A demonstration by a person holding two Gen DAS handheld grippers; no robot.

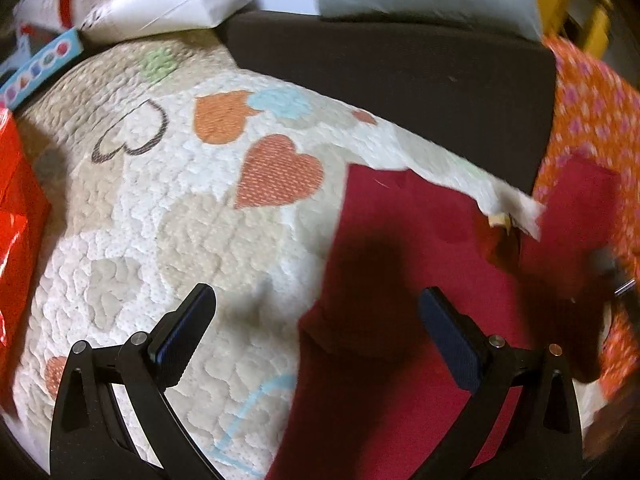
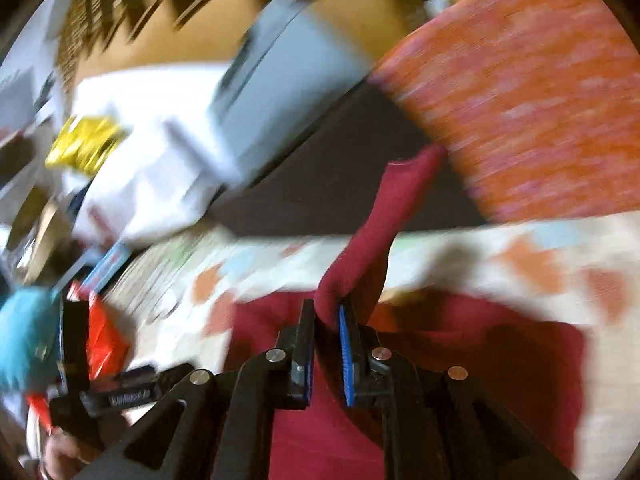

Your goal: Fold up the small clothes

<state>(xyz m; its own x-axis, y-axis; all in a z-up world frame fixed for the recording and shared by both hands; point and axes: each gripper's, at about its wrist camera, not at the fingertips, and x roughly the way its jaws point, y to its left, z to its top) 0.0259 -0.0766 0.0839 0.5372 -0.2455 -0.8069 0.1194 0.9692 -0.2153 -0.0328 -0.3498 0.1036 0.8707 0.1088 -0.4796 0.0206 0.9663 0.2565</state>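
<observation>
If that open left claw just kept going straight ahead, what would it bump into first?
Probably the quilted heart-print cover, right by the edge of the dark red garment. The left gripper points down at that border, though depth is hard to judge.

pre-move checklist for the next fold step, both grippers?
1. Right gripper shut on garment: ok, red cloth pinched between its pads.
2. Left gripper open: ok, jaws wide, nothing held.
3. Left gripper lined up on garment: not ok, only one finger is over it; the other is over the quilt.
4. Garment flat: not ok, one part is lifted.
5. Pinch depth: cannot tell, right view is blurred.
</observation>
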